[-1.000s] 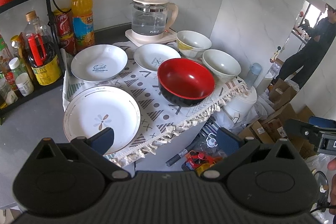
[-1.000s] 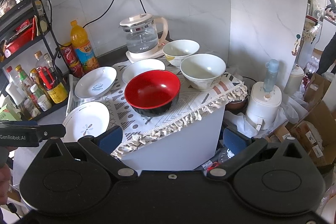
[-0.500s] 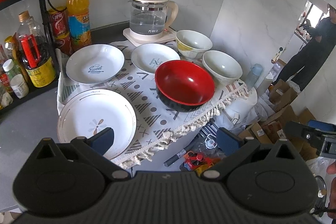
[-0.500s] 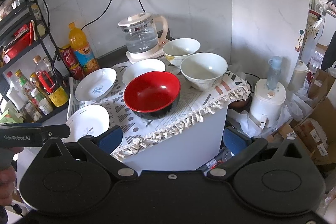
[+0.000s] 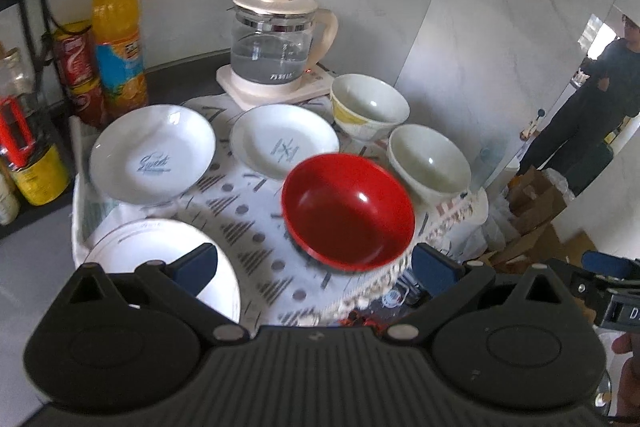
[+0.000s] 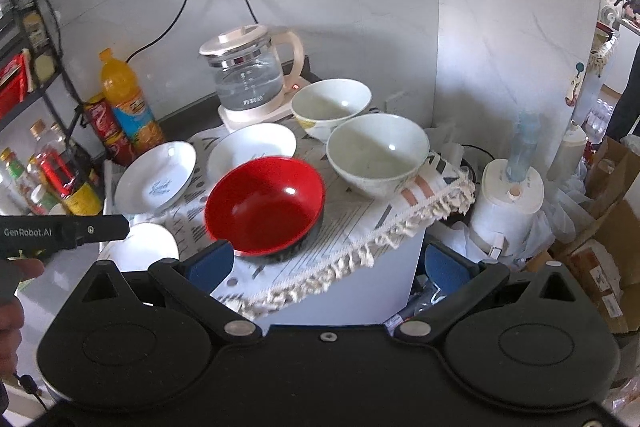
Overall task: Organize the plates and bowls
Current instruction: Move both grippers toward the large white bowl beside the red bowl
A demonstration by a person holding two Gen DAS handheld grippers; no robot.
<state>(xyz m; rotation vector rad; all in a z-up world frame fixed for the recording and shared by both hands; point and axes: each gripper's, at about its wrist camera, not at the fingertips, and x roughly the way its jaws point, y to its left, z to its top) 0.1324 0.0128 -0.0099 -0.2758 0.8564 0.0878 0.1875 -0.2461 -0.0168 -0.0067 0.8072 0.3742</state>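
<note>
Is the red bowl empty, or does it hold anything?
Empty. The red bowl sits upright on the patterned cloth, its glossy inside bare in both wrist views, showing only a light glint.

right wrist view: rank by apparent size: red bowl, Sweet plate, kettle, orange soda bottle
1. Red bowl, though it sits nearest the camera, which inflates it.
2. Kettle and Sweet plate: look alike, not ranking them.
3. Orange soda bottle, smallest and farthest back.

Glossy red bowl (image 6: 266, 205) ahead of the right tongs; smooth glazed white plates (image 5: 152, 153) beyond the left; fringed woven cloth (image 6: 360, 247); clear glass kettle (image 5: 276, 47) behind.
</note>
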